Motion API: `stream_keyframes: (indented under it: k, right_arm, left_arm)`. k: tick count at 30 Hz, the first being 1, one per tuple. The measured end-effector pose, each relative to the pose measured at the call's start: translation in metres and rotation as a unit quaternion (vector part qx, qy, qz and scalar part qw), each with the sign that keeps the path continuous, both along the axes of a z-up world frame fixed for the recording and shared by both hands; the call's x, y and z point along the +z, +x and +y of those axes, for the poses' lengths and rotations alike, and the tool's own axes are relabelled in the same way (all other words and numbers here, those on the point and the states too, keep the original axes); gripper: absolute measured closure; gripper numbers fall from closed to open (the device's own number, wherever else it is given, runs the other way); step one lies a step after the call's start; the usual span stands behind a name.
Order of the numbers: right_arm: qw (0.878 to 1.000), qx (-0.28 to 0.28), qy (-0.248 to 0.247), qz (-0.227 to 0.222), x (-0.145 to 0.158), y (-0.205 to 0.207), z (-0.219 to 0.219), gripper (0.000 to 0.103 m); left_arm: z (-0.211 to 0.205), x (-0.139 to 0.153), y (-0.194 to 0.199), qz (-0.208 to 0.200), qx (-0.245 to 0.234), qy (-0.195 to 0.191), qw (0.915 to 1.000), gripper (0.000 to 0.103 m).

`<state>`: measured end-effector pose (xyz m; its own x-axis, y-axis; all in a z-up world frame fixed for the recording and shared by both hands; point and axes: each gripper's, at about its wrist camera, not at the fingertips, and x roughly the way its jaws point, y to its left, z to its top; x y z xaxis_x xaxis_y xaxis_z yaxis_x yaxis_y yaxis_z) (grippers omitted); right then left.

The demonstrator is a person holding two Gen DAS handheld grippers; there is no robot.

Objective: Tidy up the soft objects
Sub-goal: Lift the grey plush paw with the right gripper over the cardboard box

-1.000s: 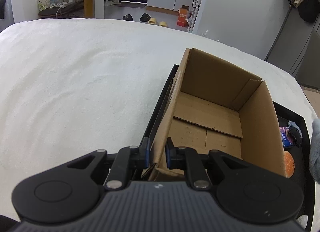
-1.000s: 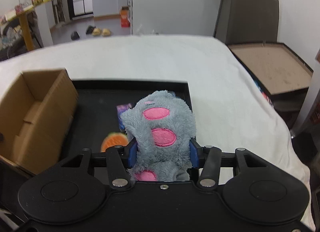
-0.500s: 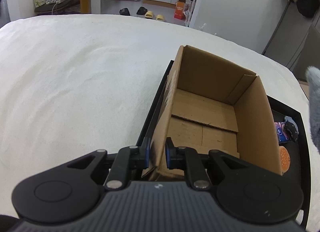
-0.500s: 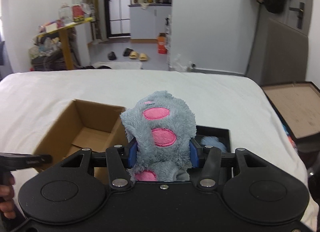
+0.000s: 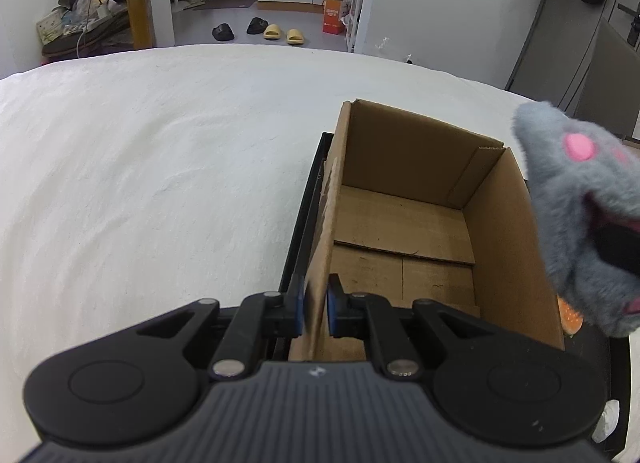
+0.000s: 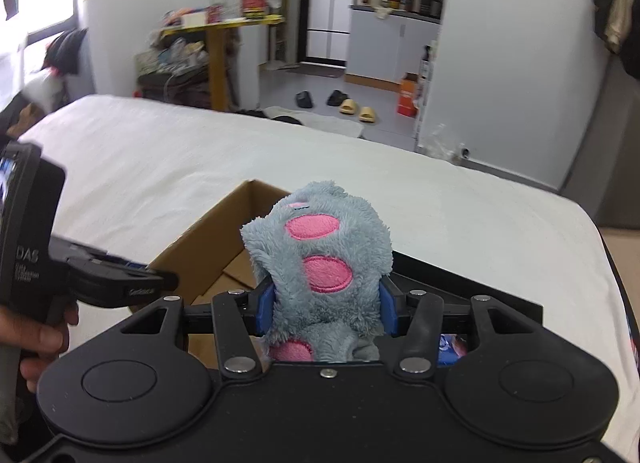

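Note:
An open, empty cardboard box (image 5: 416, 159) stands in a black tray (image 5: 304, 215) on a white-covered table. My left gripper (image 5: 315, 303) clamps the box's near left wall, its jaws closing tighter with the cardboard between the blue pads. My right gripper (image 6: 326, 303) is shut on a grey plush toy with pink patches (image 6: 320, 231), held up in the air. Behind that toy in the right wrist view are the box (image 6: 208, 239) and the tray (image 6: 460, 283). From the left wrist view the plush (image 5: 576, 199) hangs just right of the box's right wall, above its rim.
An orange toy (image 5: 570, 315) lies in the tray right of the box, and a blue patterned item (image 6: 452, 347) shows under my right gripper. A person's hand (image 6: 36, 339) grips the left tool's handle. White cloth (image 5: 160, 183) spreads left of and beyond the tray.
My right gripper has swung left and risen with the plush, from over the tray toward the box. The plush now looms at the right of the left wrist view. The left gripper stays on the wall.

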<state>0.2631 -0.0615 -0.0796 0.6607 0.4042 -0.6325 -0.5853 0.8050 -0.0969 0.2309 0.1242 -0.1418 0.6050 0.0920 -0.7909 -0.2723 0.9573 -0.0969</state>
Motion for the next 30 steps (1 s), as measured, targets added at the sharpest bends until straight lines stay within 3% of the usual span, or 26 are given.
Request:
stream_keyframes:
  k: [21, 30]
  right_arm:
    - [0.989, 0.141, -0.047, 0.025, -0.021, 0.011, 0.043, 0.054]
    - [0.973, 0.197, -0.057, 0.106, -0.04, 0.025, 0.055, 0.053]
  left_arm:
    - [0.01, 0.0, 0.001, 0.012, 0.013, -0.02, 0.9996, 0.089]
    - [0.02, -0.002, 0.003, 0.016, 0.018, -0.047, 0.9986, 0.088]
